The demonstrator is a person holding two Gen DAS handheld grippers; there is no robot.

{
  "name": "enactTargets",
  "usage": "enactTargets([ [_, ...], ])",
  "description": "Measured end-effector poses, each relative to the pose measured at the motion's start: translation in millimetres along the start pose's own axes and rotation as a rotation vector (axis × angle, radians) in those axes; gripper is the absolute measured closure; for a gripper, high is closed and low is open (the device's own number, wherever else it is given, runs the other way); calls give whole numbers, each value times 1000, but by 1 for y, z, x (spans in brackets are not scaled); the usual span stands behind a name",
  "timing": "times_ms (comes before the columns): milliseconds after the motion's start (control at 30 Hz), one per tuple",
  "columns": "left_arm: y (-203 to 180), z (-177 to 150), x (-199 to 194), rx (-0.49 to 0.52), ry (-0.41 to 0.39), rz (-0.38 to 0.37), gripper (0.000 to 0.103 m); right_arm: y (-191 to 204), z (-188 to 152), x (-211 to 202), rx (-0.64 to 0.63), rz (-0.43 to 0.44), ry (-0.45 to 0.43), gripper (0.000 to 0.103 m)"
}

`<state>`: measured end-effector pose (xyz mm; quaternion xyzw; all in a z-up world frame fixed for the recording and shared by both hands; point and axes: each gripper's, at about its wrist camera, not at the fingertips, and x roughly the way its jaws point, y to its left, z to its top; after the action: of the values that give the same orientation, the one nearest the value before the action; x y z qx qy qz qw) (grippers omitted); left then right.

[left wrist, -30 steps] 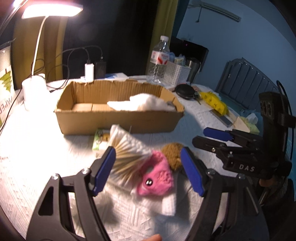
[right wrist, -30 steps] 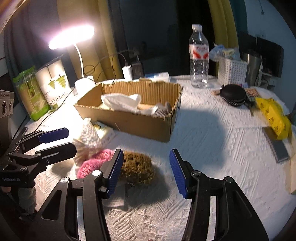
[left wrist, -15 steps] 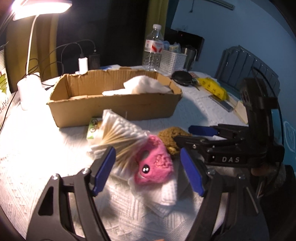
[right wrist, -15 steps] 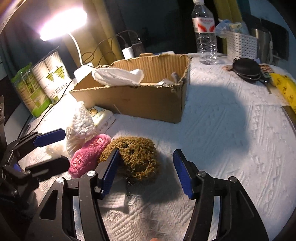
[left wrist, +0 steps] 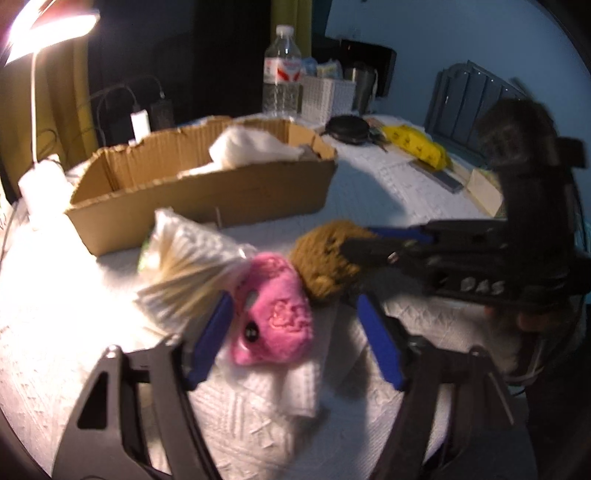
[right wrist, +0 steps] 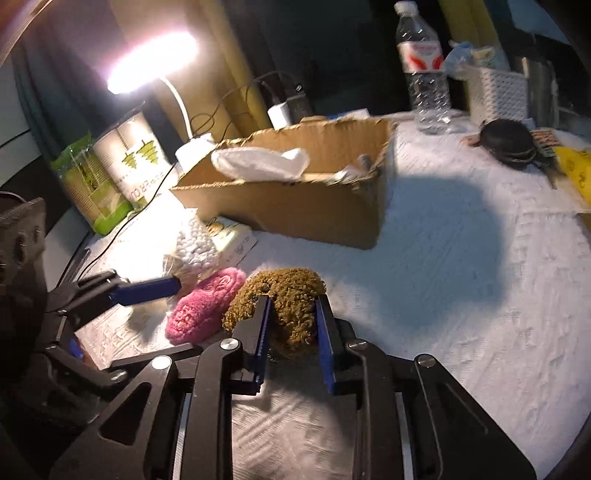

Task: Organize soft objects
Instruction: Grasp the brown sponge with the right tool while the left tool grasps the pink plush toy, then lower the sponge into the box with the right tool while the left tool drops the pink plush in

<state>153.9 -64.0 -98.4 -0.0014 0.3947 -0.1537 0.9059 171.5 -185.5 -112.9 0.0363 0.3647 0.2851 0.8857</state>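
A pink plush toy [left wrist: 275,325] lies on a folded white paper towel [left wrist: 295,384], between the fingers of my left gripper [left wrist: 292,300]. Its jaws are closing; the right pad still stands clear of the plush. Beside it sits a brown fuzzy plush [right wrist: 288,291], and my right gripper [right wrist: 291,301] is closing with both pads pressed into it. The right gripper [left wrist: 358,238] reaches in from the right in the left wrist view. A bag of cotton swabs [left wrist: 184,266] leans against the pink plush [right wrist: 203,306]. Behind stands an open cardboard box [left wrist: 207,199] holding a white cloth [left wrist: 251,147].
A lit desk lamp [left wrist: 48,26] glares at the back left. A water bottle [left wrist: 282,74], white basket [left wrist: 325,99], black round case [left wrist: 349,127] and yellow packet [left wrist: 417,142] line the far side. Paper roll packs [right wrist: 122,166] stand at the left.
The right gripper's jaws have come together onto the brown plush. The left gripper has moved in around the pink plush and its jaws have narrowed.
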Motion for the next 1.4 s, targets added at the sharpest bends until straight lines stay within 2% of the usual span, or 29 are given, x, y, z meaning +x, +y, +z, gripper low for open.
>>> enactTargets([
  [267,0,3,16,-47,40,30,44,-33,-8,-34,37,-31,-67,79],
  [400,-1,8,22,-65,47,48,64,-45,-14,-43,61,-35,-82,79],
  [500,-4,10,20,-63,46,45,67,-50,-17,-49,72,-35,-98,79],
  [1033,-18,37,-22,-46,-60,-18,68,-52,-10,-82,74,-53,-183,79],
  [1400,10,55,-48,-64,-141,-25,68,-30,18,-83,21,-68,-214,78],
])
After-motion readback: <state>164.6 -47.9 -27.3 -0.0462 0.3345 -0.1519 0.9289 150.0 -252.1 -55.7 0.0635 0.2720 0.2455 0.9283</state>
